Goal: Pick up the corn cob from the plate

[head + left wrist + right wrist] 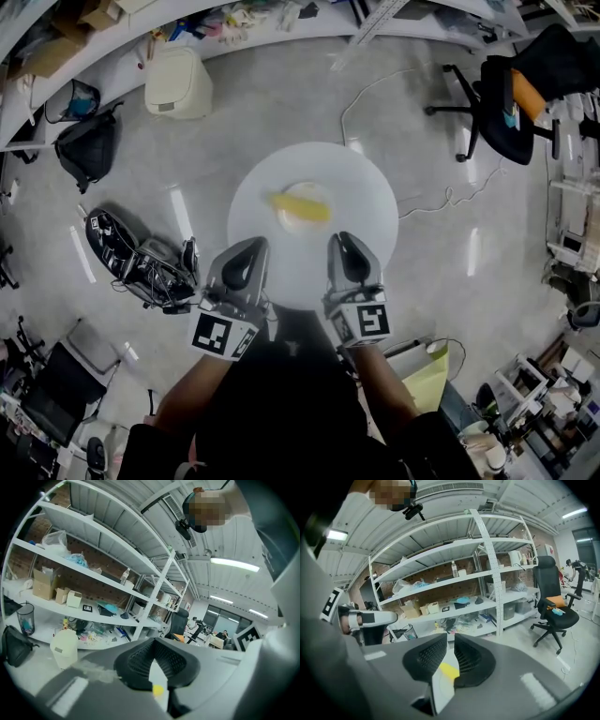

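corn cob [302,204] lies on plate [297,224]; left fingers [240,266] closed, right fingers [352,261] barely parted.

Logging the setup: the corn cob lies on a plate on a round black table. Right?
Not black: the head view shows the round table is white. The corn cob does lie on a plate there.

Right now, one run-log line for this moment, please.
corn cob: on plate, not held | left gripper: shut, empty | right gripper: slightly open, empty
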A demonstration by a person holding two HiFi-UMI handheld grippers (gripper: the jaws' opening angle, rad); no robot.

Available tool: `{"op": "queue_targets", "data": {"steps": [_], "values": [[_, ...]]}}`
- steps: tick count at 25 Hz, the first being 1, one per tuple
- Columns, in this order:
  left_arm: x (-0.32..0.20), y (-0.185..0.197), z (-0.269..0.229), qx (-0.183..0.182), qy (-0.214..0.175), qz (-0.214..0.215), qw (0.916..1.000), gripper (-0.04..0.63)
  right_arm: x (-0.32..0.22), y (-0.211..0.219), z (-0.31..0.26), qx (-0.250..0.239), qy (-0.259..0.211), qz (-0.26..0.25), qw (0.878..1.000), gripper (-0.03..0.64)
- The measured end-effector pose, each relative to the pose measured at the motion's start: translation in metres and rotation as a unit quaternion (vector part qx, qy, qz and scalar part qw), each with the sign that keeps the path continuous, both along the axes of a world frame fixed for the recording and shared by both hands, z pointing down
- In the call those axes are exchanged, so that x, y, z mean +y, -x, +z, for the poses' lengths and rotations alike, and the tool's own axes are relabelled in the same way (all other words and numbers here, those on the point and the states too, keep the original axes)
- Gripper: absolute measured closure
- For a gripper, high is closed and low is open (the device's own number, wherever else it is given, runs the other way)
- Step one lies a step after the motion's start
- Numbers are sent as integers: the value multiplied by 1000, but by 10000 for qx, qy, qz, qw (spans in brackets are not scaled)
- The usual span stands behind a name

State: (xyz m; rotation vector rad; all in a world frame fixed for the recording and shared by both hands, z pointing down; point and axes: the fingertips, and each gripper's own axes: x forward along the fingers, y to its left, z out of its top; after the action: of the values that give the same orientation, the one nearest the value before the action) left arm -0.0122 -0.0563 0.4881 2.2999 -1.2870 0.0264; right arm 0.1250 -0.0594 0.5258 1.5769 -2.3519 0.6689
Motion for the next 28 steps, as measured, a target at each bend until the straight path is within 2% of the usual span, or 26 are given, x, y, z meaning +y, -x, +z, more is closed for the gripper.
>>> {"op": "queue_targets", "data": {"steps": [5,11,19,28], "values": [[-2,7,12,-8,31,-17,10000,595,3,4,24,301,401,-275,9984,526],[1,1,24,33,105,107,9999,595,-1,12,44,544,356,-664,9957,471],[-2,-2,40,84,179,191,9996,595,0,26,76,1000,556,-1336,9844,414],[-14,2,55,130,252,166,9995,595,3,36,121,1748,849,-2189,9562,342]]}}
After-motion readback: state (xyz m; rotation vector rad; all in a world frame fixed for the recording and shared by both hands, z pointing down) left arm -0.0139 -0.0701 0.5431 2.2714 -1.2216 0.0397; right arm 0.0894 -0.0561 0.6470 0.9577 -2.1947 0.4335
